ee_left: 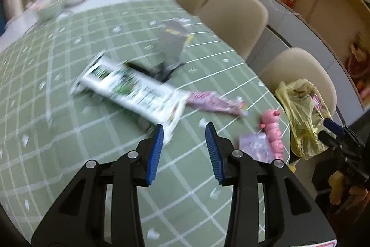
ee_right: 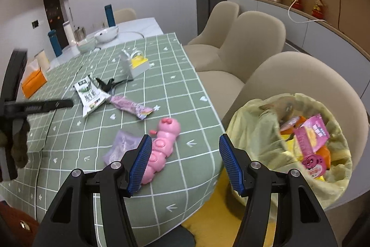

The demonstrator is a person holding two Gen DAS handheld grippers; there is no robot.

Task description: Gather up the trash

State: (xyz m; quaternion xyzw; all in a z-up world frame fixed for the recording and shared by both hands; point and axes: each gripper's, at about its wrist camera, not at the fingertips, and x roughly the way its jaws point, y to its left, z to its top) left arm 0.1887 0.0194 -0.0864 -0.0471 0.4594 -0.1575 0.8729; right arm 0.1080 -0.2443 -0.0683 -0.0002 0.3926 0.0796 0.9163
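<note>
1. Taking the pink caterpillar toy [ee_right: 163, 147] as the landmark: furthest left of it, up the green checked tablecloth [ee_right: 185, 94], lies the white-and-green wrapper [ee_right: 90, 96], not yet collected. The left gripper [ee_left: 184, 131] hangs just over its near end, jaws apart with nothing between them.
2. Beyond that wrapper, further from the toy, a small grey carton [ee_right: 135, 64] stands on the cloth with black scraps [ee_right: 107, 85] beside it; by my judgement these are also left to gather.
3. Between the white wrapper and the toy lies a pink-purple wrapper [ee_right: 131, 107], flat on the cloth and untouched.
4. Touching or just beside the toy's left side lies a pale purple clear packet [ee_right: 122, 145], still on the table too.
5. The right gripper [ee_right: 185, 142] hovers over the table edge just right of the toy, jaws wide apart and empty.
6. To the right of the toy, off the table edge beside a beige chair [ee_right: 289, 75], stands the bin lined with a yellow bag [ee_right: 254, 129]. It already holds several pink, orange and yellow wrappers [ee_right: 312, 138], so part of the job looks done.
7. Judged overall: roughly midway, with at least four pieces left on the cloth; whether the toy counts as trash I cannot tell.
</note>
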